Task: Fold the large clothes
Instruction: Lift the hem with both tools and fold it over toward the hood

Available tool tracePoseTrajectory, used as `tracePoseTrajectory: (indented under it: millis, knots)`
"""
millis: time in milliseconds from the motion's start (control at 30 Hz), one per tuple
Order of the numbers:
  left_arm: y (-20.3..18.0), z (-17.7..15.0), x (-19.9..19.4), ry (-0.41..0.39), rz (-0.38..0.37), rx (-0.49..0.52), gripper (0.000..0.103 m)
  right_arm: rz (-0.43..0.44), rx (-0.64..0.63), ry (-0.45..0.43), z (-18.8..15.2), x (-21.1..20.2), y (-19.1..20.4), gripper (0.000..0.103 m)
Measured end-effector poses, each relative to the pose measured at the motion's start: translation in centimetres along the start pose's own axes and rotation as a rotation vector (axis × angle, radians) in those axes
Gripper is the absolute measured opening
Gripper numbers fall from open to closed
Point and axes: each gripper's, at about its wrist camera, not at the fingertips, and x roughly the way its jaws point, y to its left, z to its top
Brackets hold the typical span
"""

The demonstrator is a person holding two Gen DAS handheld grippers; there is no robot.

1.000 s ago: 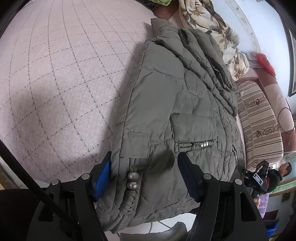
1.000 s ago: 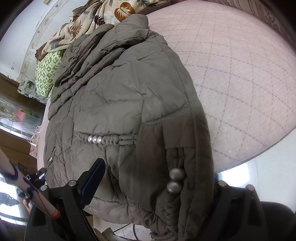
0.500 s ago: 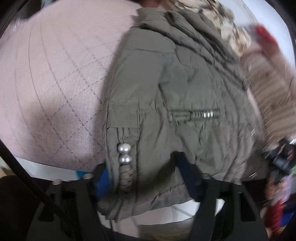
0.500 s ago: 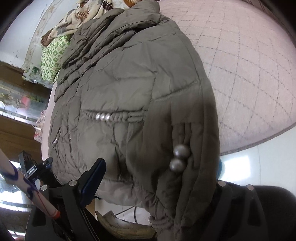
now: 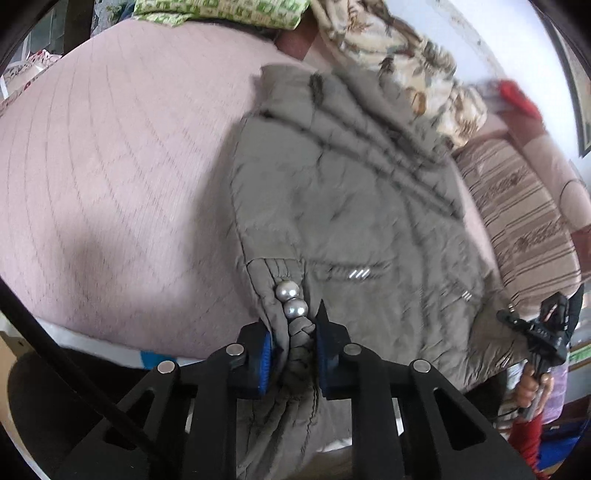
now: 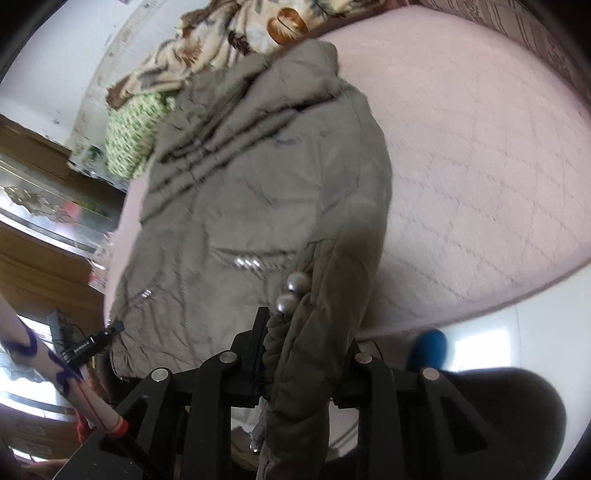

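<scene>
A grey-olive padded jacket (image 5: pixel 351 221) lies on the pink quilted bed (image 5: pixel 110 184), collar at the far end. My left gripper (image 5: pixel 295 347) is shut on the bunched cuff and hem just below two pearl buttons (image 5: pixel 291 299). In the right wrist view the same jacket (image 6: pixel 277 184) hangs over my right gripper (image 6: pixel 306 350). Its jaws are closing with the other cuff and hem edge squeezed between them, under another pair of pearls (image 6: pixel 291 291). The right-hand finger is hidden by cloth. The jacket's near edge is raised off the bed (image 6: pixel 480 166).
A floral blanket (image 5: pixel 406 62) and a green patterned pillow (image 5: pixel 221 11) lie at the bed's far end. A striped cushion (image 5: pixel 524 221) runs along the right side. The hand (image 5: pixel 532 387) holding the other gripper shows at the right. Wooden furniture (image 6: pixel 37 240) stands left of the bed.
Both grippers went from open around the jacket's near corners to closed on the cuffs and hem. Both have risen, lifting the near edge of the jacket.
</scene>
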Motion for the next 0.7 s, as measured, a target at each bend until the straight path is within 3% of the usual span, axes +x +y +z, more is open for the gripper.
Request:
tracePoseTrajectory:
  millis: [167, 367, 567, 700]
  knots:
    - [-2.3, 4.1, -1.9, -0.076, -0.032, 0.014, 0.018, 0.091, 0.028, -0.088, 3.2, -2.1, 1.6, 0.026]
    - [-6.2, 12.8, -0.9, -0.167, -0.006, 0.025, 0.018, 0.157, 0.039, -0.230, 11.9, -4.1, 4.7, 0.026]
    - [-8.5, 21.7, 1.4, -0.209, 0.046, -0.013, 0.021, 0.046, 0.089, -0.306, 21.9, -0.9, 6.7, 0.026]
    - [-8.9, 27.0, 2.6, -0.247, 0.080, -0.051, 0.026, -0.035, 0.201, -0.289, 27.7, 3.2, 4.1, 0.026]
